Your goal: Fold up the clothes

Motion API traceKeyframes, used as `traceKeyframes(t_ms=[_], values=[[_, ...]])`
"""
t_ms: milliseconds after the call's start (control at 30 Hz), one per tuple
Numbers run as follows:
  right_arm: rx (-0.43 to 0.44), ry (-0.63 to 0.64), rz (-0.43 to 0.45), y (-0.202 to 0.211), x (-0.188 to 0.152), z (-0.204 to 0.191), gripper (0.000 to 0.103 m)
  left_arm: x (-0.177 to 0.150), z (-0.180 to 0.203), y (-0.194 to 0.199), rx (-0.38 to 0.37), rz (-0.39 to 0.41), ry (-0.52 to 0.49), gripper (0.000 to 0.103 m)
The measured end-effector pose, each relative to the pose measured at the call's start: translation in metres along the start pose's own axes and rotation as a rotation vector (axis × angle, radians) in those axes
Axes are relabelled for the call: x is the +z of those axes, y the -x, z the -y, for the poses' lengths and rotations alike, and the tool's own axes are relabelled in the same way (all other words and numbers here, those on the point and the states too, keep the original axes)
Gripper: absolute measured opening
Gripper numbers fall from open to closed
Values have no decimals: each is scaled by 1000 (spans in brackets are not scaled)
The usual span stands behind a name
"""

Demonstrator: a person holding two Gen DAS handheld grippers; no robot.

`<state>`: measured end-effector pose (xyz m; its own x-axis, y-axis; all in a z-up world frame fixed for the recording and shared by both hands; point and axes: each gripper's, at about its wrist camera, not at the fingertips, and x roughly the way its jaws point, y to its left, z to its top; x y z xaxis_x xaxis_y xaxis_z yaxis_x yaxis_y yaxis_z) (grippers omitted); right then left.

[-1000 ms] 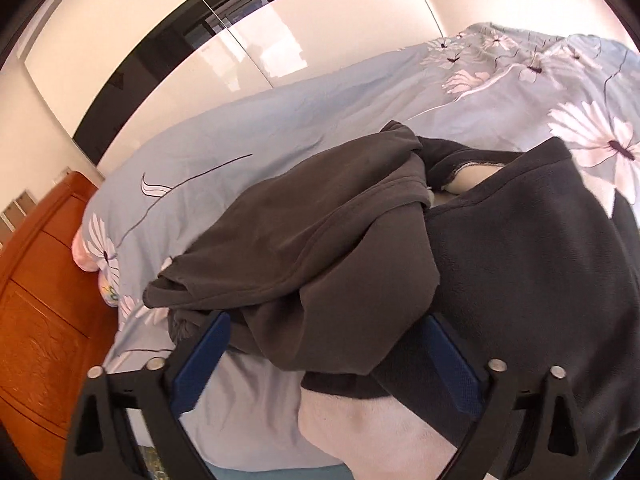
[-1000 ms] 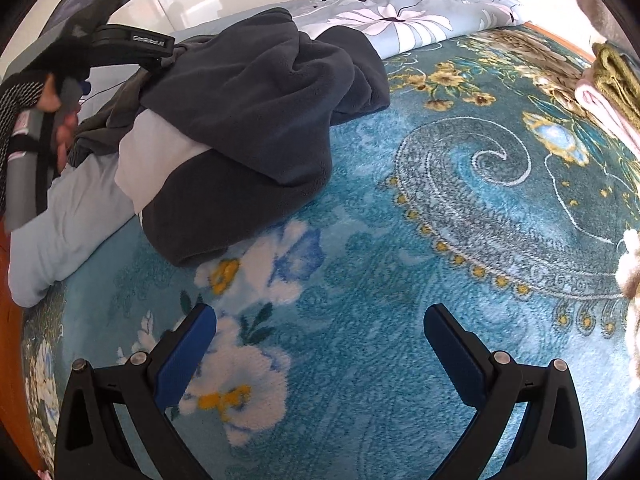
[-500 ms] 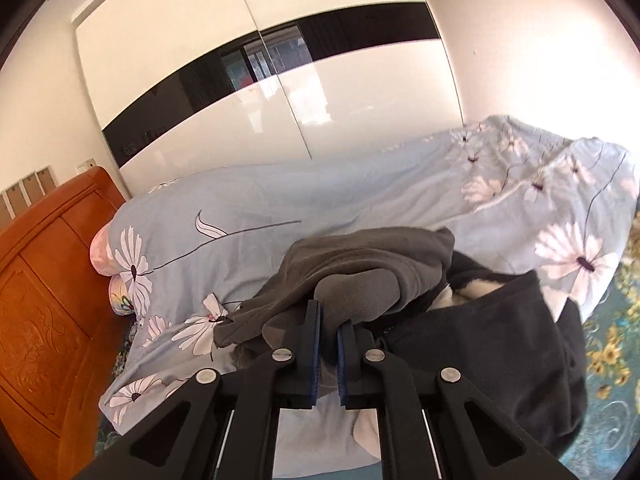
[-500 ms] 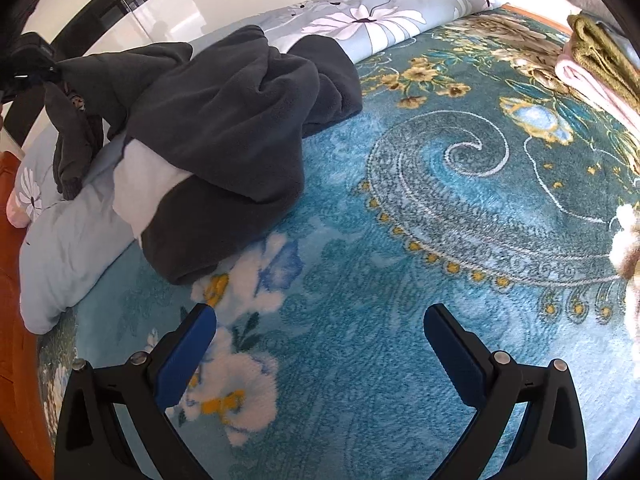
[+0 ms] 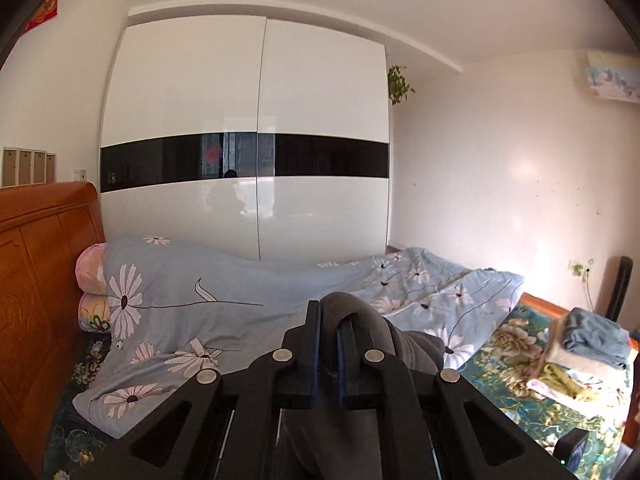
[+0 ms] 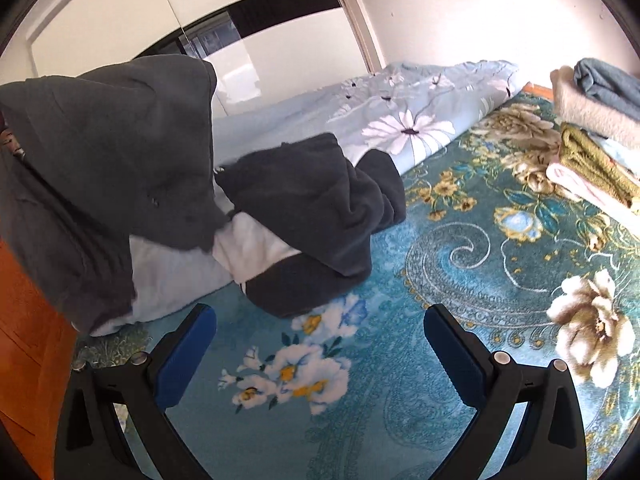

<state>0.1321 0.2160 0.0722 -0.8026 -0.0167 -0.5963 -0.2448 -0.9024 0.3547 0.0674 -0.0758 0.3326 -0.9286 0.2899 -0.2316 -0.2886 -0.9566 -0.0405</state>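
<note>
My left gripper (image 5: pixel 329 322) is shut on a fold of a dark grey garment (image 5: pixel 362 316) and holds it high above the bed. In the right wrist view the same grey garment (image 6: pixel 104 160) hangs at the left, its lower edge near the bedding. A darker fleece garment with a white lining (image 6: pixel 312 216) lies crumpled on the teal floral blanket (image 6: pixel 400 360). My right gripper (image 6: pixel 320 340) is open and empty, low over the blanket, in front of the fleece garment.
A light blue daisy duvet (image 5: pixel 240 308) lies along the bed's far side. A wooden headboard (image 5: pixel 36 280) is at the left. A stack of folded clothes (image 6: pixel 592 136) sits on the blanket at the right. A white wardrobe (image 5: pixel 248 140) stands behind.
My left gripper closed on the grey garment and lifted it well up off the pile; its view now looks level across the room. My right gripper stayed open and shifted slightly.
</note>
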Motion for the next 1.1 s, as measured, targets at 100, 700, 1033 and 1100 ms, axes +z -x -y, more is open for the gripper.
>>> traceKeyframes(t_ms=[100,700,1033,1100], values=[[-15,15,48,29,5,2,103,-21,-10,26,-6,-38,37,7],[148,331,-324,30,-106,-81,103,-256,-85,60,199,-538,304,7],[167,503,-466,-11,-169,-158,103,-257,-96,59,85,-526,305,8],[172,473,-470,-17,-166,-163,103,-257,-94,62,62,-521,302,8]])
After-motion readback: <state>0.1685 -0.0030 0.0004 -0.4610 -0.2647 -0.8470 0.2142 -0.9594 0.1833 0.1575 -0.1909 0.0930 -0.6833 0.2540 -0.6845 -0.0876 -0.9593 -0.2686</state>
